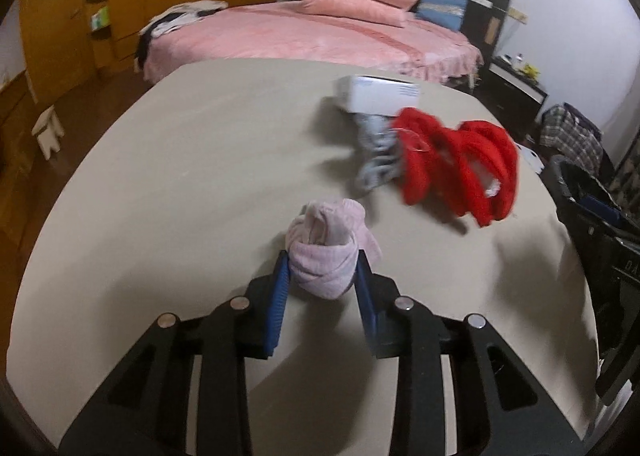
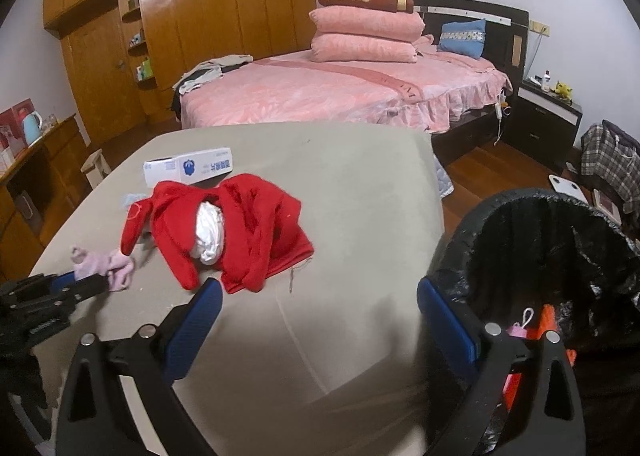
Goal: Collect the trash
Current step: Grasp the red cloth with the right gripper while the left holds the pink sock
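My left gripper (image 1: pixel 322 270) is shut on a knotted pale pink cloth (image 1: pixel 326 252) just above the beige table (image 1: pixel 200 160). The same cloth (image 2: pixel 108 266) and left gripper (image 2: pixel 86 280) show at the left in the right wrist view. A red garment (image 1: pixel 460 164) wrapped around something white (image 2: pixel 208 236) lies further on, with a grey cloth (image 1: pixel 376 160) and a white carton (image 1: pixel 380 94) behind it. My right gripper (image 2: pixel 320 300) is open and empty over the table's near right corner, beside a black-lined trash bin (image 2: pixel 552 256).
The bin holds orange and pink items (image 2: pixel 536 328). A pink bed (image 2: pixel 340 92) stands beyond the table, a wooden wardrobe (image 2: pixel 180 16) at the back left, a dark nightstand (image 2: pixel 548 116) on the right, a small white stool (image 1: pixel 48 128) on the floor.
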Demonstrator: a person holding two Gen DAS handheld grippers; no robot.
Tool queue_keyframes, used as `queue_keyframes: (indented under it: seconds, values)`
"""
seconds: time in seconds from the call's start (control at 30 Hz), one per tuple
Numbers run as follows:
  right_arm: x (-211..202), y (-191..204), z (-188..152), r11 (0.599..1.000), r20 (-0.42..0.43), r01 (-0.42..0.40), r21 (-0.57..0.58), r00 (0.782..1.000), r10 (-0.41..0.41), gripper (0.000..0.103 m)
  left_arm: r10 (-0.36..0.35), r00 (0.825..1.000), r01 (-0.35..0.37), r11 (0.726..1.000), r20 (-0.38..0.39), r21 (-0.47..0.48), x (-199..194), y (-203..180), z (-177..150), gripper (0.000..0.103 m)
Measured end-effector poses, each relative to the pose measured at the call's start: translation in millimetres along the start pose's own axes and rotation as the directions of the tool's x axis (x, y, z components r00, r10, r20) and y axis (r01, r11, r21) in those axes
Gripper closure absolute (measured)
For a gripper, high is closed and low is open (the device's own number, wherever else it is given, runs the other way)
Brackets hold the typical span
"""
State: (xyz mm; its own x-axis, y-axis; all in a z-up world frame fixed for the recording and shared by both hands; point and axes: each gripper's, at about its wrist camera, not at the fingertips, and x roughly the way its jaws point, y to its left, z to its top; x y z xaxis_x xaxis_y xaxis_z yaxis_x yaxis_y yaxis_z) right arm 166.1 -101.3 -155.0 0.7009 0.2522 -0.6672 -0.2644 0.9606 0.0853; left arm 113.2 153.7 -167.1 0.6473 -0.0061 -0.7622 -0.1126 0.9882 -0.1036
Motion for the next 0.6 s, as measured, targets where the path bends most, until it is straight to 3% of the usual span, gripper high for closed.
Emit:
queue_keyframes:
  seconds: [0.1, 0.13, 0.17, 0.27, 0.33, 0.43, 0.47, 0.6]
  values:
    - [4, 7, -4, 1.0, -0.014, -0.004, -0.009, 1.0, 0.004, 0.008, 0.003, 1.0, -0.003, 1.0, 0.005, -0.025, -2, 6, 4, 0.063]
    - [5, 8, -4, 1.0, -0.016, -0.004, -0.011, 1.0, 0.004, 0.008, 0.005, 1.0, -0.005, 1.0, 0.006, -0.027, -1, 5, 7, 0.049]
    - [5, 11, -4, 1.0, -0.018, -0.005, -0.018, 1.0, 0.004, 0.008, 0.008, 1.0, -0.008, 1.0, 0.009, -0.031, 1, 4, 8, 0.041]
    - [7, 14, -5, 0.999, -0.02, 0.002, -0.035, 1.0, -0.003, 0.008, 0.005, 1.0, -0.005, 0.999, 0.003, -0.036, 8, 5, 13, 0.041]
    - [7, 13, -5, 1.0, -0.022, 0.004, -0.03, 1.0, -0.005, 0.008, -0.005, 1.0, 0.005, 0.999, -0.009, -0.044, 15, 5, 14, 0.043]
    - [7, 14, -3, 1.0, -0.018, 0.003, -0.026, 1.0, -0.003, 0.008, -0.02, 1.0, 0.02, 0.999, -0.016, -0.046, 20, 5, 13, 0.06]
    - [7, 16, -1, 1.0, -0.013, 0.0, -0.027, 1.0, 0.0, 0.008, -0.032, 0.999, 0.031, 0.998, -0.013, -0.049, 20, 5, 12, 0.071]
    - [5, 24, 8, 0.999, 0.011, -0.026, -0.025, 1.0, 0.026, 0.008, -0.027, 0.999, 0.029, 0.997, 0.025, -0.067, 13, 8, 15, 0.071]
